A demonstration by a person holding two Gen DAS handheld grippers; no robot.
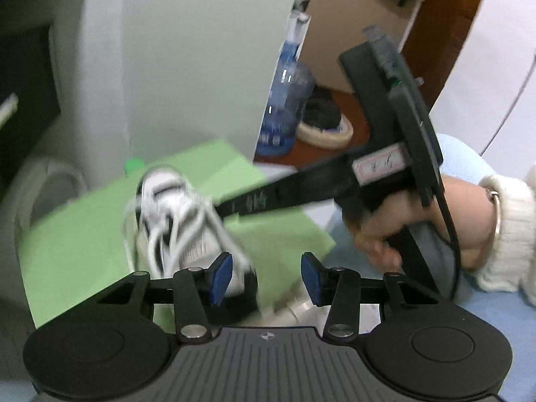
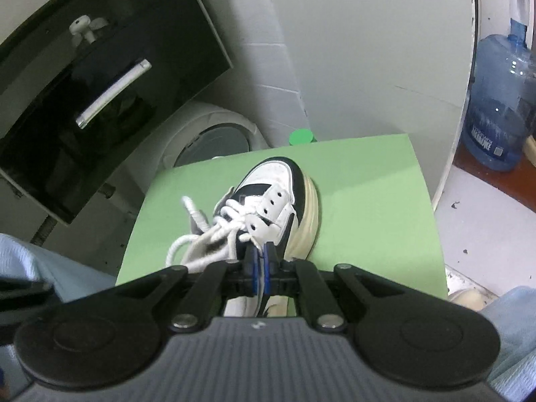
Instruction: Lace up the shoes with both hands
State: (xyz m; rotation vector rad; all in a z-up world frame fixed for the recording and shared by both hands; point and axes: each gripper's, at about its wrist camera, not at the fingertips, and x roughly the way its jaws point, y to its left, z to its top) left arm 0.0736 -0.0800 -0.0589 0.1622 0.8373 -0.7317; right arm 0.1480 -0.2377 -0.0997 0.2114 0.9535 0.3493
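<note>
A white leather shoe [image 2: 271, 197] with black panels and a thick cream rubber sole lies mid-sheet on a matte green mat [image 2: 368, 201], toe toward the mat's far edge. Its woven white laces [image 2: 201, 234] spill loose toward the left edge. The right gripper [image 2: 260, 261], blue pads pressed together, pinches a lace strand at the tongue. The left gripper [image 1: 266, 273] stands half-open over the heel, nothing between its pads.

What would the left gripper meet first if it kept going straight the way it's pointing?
Probably the heel end of the white-and-black shoe, which sits just ahead of the left gripper and slightly left of its open jaws. The green mat lies beneath. Blur leaves depth uncertain.
</note>
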